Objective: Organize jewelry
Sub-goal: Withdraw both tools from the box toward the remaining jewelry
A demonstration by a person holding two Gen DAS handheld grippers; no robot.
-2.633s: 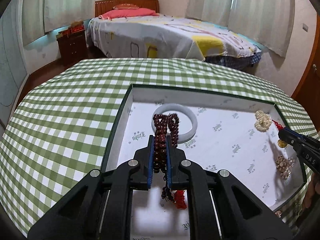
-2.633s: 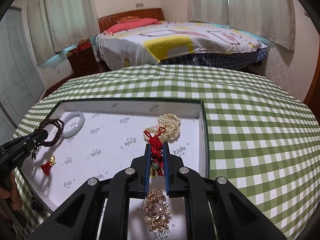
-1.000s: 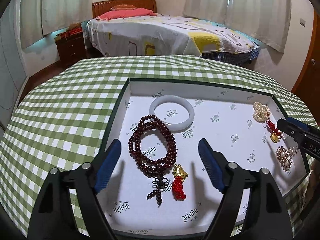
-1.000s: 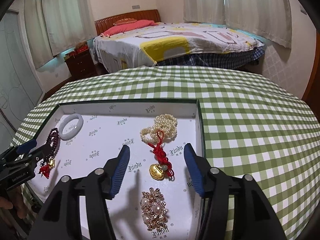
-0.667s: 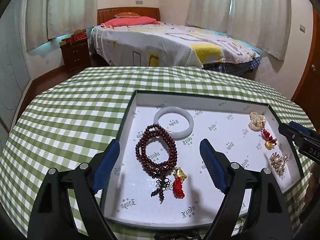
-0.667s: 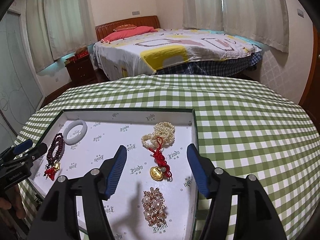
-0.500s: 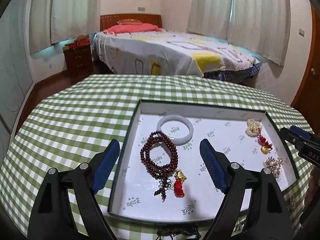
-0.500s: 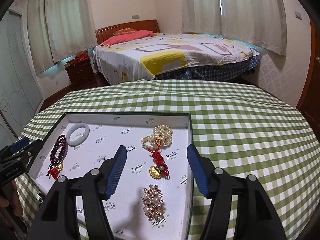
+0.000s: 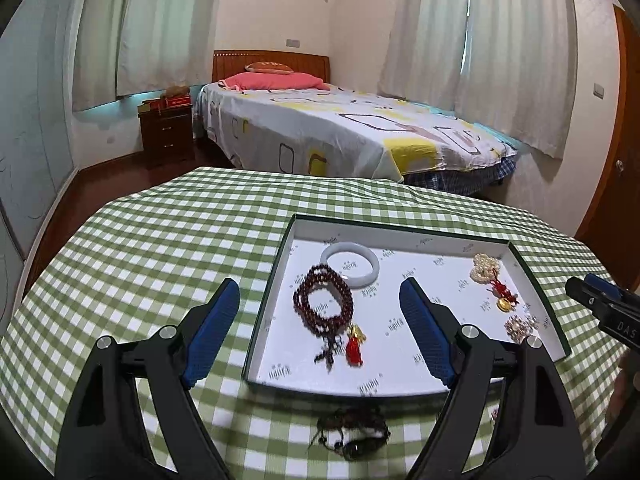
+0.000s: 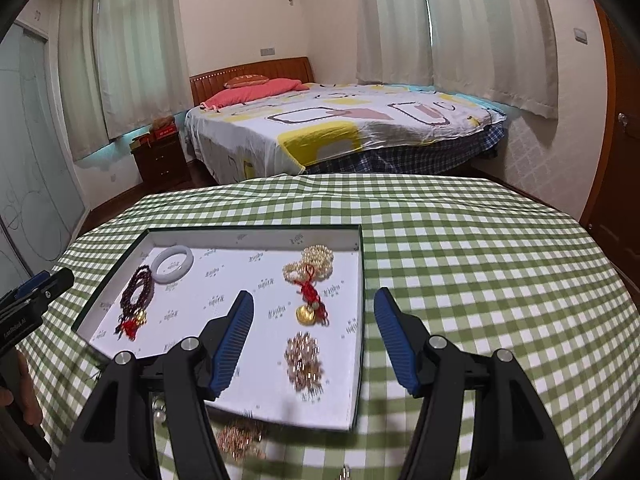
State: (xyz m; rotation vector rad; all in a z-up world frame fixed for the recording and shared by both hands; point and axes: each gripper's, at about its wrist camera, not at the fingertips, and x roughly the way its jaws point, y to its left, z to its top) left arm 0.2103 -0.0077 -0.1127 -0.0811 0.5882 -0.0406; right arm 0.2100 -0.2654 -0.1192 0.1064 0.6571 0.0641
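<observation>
A shallow white-lined tray (image 9: 272,312) (image 10: 362,280) lies on the green checked tablecloth. In it are a dark red bead bracelet with a red tassel (image 9: 324,308) (image 10: 138,294), a white bangle (image 9: 349,265) (image 10: 174,264), a pearl string with a red knot and gold charm (image 9: 490,280) (image 10: 310,276), and a gold cluster piece (image 9: 520,326) (image 10: 303,362). My left gripper (image 9: 320,312) hangs open above the tray's near left part, empty. My right gripper (image 10: 312,324) is open and empty above the near right part. A dark bead piece (image 9: 352,436) and a gold piece (image 10: 240,438) lie on the cloth in front of the tray.
The table (image 10: 480,264) has bare cloth to the left, right and far side of the tray. Behind it stand a bed (image 9: 340,128) and a dark nightstand (image 9: 166,136). A wooden door (image 10: 616,152) is at the right. A hand (image 10: 20,384) shows at the left edge of the right wrist view.
Both grippers let go of their pieces, opened wide, then drew back and up from the tray. The red beads and the pearl string with charm now lie in the tray.
</observation>
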